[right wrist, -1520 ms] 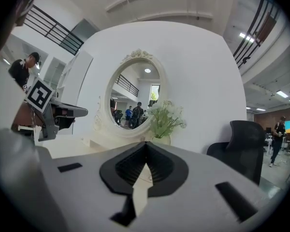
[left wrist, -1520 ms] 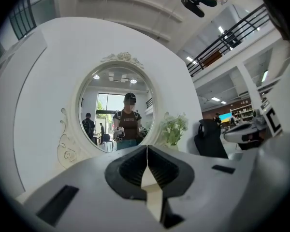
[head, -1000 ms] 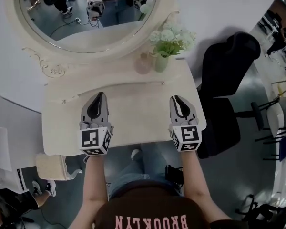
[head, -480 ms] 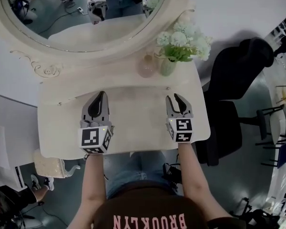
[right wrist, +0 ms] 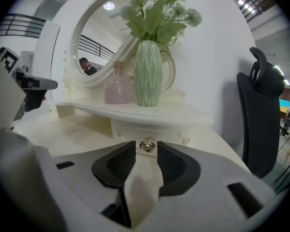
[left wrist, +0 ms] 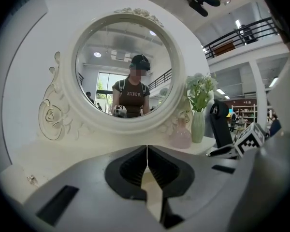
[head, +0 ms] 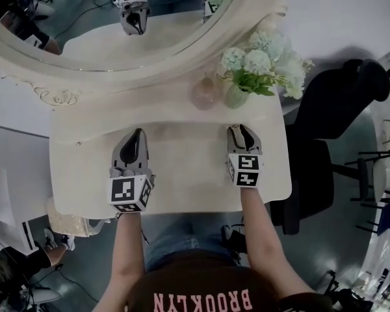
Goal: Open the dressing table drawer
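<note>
Above a cream dressing-table worktop (head: 182, 181), the left gripper (head: 137, 134) hovers with its fingers closed together, holding nothing. The right gripper (head: 240, 130) has its fingers apart, having just been opening. The drawer (right wrist: 128, 129) sits shut under a shelf (right wrist: 174, 112). Its knob (right wrist: 146, 145) lines up with the gap, not gripped.

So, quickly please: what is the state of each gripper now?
Left gripper: shut, holding nothing.
Right gripper: open, its jaws have just been opening; the drawer knob sits at the gap between their tips, not gripped.
</note>
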